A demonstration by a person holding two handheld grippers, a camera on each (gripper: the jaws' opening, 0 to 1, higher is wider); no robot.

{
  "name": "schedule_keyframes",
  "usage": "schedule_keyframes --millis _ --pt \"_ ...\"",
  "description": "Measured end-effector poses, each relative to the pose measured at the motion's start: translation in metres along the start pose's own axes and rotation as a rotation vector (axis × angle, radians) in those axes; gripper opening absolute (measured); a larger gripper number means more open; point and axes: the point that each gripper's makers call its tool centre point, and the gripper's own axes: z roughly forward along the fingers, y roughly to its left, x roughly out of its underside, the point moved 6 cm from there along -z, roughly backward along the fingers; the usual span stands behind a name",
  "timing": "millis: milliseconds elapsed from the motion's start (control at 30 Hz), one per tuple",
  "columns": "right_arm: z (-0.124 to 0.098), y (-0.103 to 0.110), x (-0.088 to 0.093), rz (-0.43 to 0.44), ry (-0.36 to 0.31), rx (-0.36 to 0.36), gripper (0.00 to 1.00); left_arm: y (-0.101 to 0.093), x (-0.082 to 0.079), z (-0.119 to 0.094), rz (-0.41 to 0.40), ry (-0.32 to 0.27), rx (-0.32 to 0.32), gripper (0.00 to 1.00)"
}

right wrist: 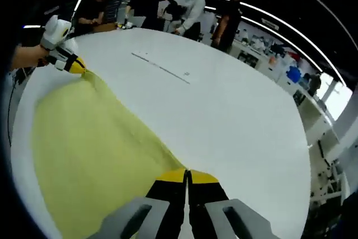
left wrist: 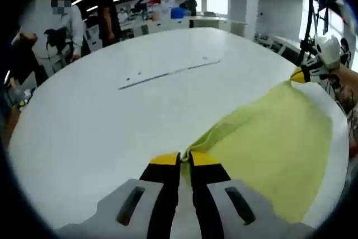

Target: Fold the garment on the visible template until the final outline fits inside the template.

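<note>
**Both claws pinched on a yellow garment stretched over a white table**

In my left gripper view, the left gripper (left wrist: 185, 157) rises from the bottom edge, its two yellow-tipped black jaws drawn together and clamped on a bunched corner of the pale yellow cloth garment (left wrist: 274, 149). From that pinch the fabric fans out to the right across the large white table (left wrist: 112, 116). At the far right of this view I see the right gripper (left wrist: 300, 74), its yellow tip closed on another corner of the garment, with part of the person's hand behind it.

In my right gripper view, the right gripper (right wrist: 187, 175) comes up from the bottom, jaws closed with only a thin slit between them, gripping the garment's edge (right wrist: 95, 149). The cloth spreads to the left as a broad yellow sheet lying on the table (right wrist: 235, 121). At upper left the left gripper (right wrist: 75, 65) holds the opposite corner, the person's hand (right wrist: 28, 55) behind its white body. The edge between the two claws runs taut and nearly straight.

A thin dark line (left wrist: 168, 74) is marked on the table beyond the garment. Several people (right wrist: 190, 4) stand at the table's far side.
</note>
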Motion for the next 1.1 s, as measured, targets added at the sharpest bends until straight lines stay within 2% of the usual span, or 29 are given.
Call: schedule_keyframes --millis 67,133,233,333,433,667,833,1100 --pt "-0.002 0.000 -0.002 0.026 0.001 -0.003 0.00 0.003 -0.001 -0.003 -0.012 0.001 -0.012 0.08" --pt "-0.005 0.001 -0.003 0.051 0.000 -0.018 0.00 0.003 -0.002 -0.007 -0.047 -0.018 0.009 0.11" --pt "-0.011 0.004 -0.004 0.136 -0.008 -0.048 0.13 0.001 -0.002 -0.015 -0.075 -0.041 0.041 0.16" --pt "-0.015 0.008 -0.005 0.255 -0.016 -0.098 0.28 -0.005 0.001 -0.022 -0.089 -0.027 0.086 0.24" --pt "-0.021 0.010 -0.005 0.290 -0.015 -0.119 0.40 -0.013 0.004 -0.032 -0.082 -0.029 0.123 0.35" --pt "-0.041 0.024 -0.005 0.328 -0.008 -0.188 0.63 -0.021 0.011 -0.056 -0.062 -0.046 0.164 0.49" --pt "-0.054 0.036 -0.002 0.351 -0.005 -0.226 0.69 -0.023 0.019 -0.070 -0.065 -0.041 0.179 0.54" --pt "-0.072 0.051 0.014 0.340 0.018 -0.239 0.69 -0.030 0.035 -0.090 -0.079 -0.032 0.189 0.56"
